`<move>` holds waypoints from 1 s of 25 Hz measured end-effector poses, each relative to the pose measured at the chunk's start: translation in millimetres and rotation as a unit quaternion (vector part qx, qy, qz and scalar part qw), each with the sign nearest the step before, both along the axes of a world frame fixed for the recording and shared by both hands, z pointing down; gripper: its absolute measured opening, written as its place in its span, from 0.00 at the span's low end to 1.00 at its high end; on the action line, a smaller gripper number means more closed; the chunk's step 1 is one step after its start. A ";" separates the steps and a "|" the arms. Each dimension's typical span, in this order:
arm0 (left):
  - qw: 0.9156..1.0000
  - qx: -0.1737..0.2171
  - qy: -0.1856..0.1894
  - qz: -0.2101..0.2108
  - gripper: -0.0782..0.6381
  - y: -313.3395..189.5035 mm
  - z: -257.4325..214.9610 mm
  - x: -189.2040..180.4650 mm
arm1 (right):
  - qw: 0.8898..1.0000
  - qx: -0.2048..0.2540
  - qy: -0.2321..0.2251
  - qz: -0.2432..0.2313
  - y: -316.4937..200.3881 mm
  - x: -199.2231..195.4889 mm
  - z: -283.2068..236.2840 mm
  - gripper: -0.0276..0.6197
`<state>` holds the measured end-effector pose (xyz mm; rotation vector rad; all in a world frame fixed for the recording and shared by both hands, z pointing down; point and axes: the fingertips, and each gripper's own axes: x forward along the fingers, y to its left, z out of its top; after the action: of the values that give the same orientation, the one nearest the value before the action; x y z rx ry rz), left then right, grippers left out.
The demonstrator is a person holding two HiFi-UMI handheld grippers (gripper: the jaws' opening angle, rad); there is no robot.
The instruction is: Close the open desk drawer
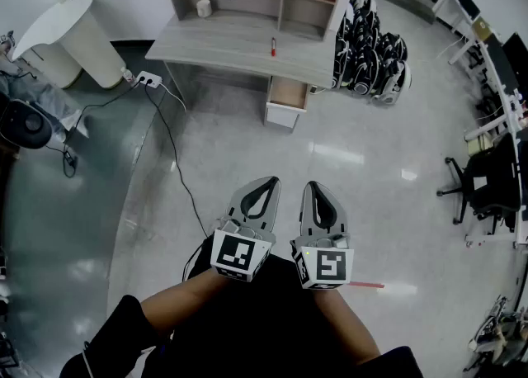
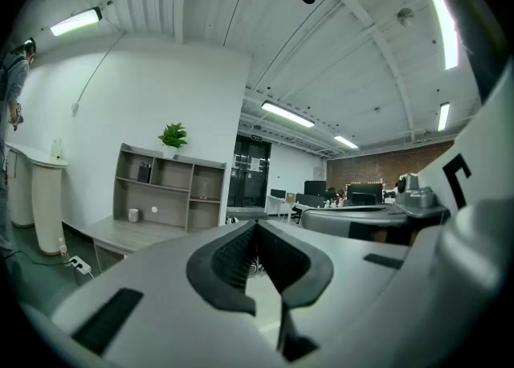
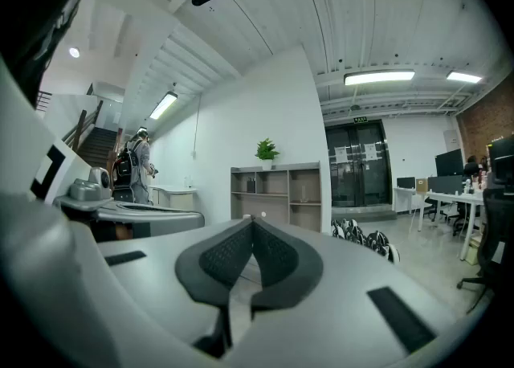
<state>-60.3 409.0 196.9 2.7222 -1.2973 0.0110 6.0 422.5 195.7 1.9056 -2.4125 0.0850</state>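
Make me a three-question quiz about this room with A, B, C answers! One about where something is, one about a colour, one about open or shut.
1. Where is the small red pen?
A. on the floor
B. on the grey wooden desk top
C. inside a cup

2. What colour are the leaves of the small potted plant?
A. purple
B. orange
C. green

3. How is the light wooden desk drawer?
A. pulled out
B. pushed shut
C. lying on the floor

Answers:
1 B: it lies on the desk's surface.
2 C: its leaves look green.
3 A: its inside shows from above.
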 end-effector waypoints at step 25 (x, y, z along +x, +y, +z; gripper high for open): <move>0.996 -0.026 -0.034 -0.072 0.13 -2.0 28.7 -37.0 | 0.999 -0.004 -0.043 0.018 24.7 42.4 21.6 0.07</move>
<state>-97.4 407.0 225.6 2.5999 -1.4885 0.1222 48.4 447.2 217.3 1.9812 -2.4273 0.1822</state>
